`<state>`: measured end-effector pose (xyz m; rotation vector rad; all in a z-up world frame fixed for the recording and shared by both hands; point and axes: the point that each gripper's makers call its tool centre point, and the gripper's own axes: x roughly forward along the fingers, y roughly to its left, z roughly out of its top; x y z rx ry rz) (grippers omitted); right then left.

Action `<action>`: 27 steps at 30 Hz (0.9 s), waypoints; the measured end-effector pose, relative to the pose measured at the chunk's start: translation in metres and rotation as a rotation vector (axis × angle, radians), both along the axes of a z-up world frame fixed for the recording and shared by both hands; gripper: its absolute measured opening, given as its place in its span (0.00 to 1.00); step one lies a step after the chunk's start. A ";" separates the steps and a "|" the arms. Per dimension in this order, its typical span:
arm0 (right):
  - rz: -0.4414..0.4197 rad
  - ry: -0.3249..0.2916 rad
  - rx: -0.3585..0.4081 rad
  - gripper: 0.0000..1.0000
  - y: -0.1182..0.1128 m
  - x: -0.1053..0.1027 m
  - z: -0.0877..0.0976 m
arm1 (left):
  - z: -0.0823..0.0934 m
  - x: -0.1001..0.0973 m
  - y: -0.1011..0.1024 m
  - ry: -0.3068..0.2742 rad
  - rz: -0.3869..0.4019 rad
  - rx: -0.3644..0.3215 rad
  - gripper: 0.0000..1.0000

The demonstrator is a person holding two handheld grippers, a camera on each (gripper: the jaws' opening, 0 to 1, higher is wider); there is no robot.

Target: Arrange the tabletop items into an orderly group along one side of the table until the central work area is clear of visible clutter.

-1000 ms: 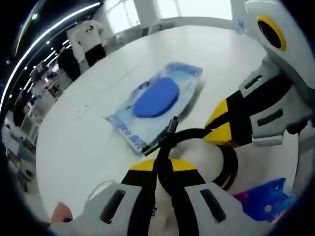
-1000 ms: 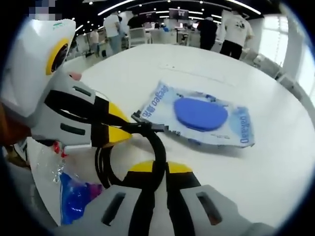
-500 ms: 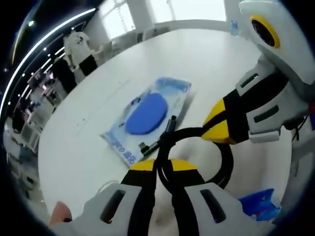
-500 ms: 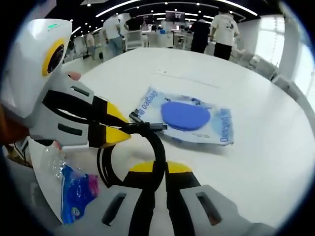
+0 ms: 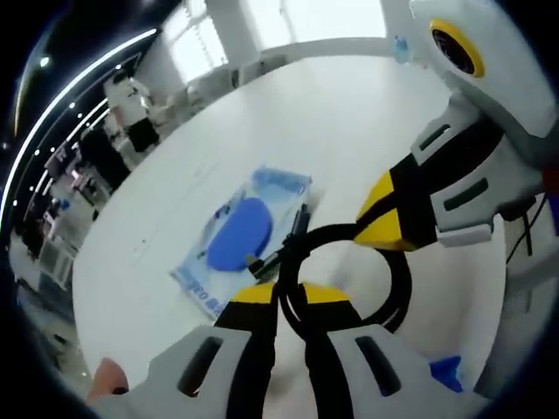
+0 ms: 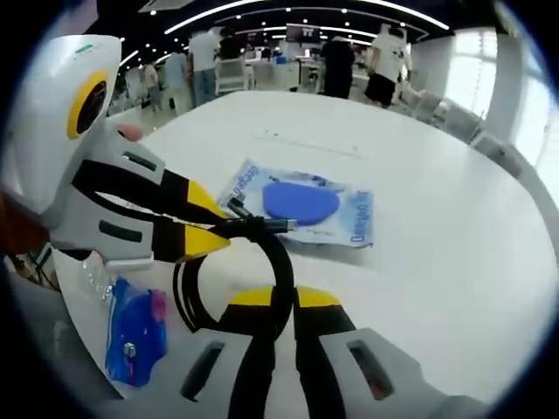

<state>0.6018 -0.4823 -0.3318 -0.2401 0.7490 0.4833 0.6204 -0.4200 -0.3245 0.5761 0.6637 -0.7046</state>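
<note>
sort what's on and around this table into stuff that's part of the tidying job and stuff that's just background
Part of the job:
- coiled black cable, clamped by both the left gripper and the right gripper
- flat light blue packet with a blue oval lid
- small clear bag with blue and pink contents
- white round table

Just background:
- people standing behind
- chairs at the table's far edge

Printed lettering on the flat pack

The pale blue wipes pack on the table carries blue lettering at both ends, too blurred and skewed to read; in the left gripper view its print is equally illegible.
</note>
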 end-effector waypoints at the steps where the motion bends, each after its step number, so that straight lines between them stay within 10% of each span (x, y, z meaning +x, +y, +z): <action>1: 0.000 0.000 -0.001 0.06 -0.001 -0.001 0.000 | 0.000 -0.001 -0.002 -0.002 -0.004 0.001 0.07; 27: -0.092 0.011 -0.026 0.06 -0.095 -0.014 0.002 | -0.002 -0.014 -0.094 0.006 -0.101 -0.023 0.07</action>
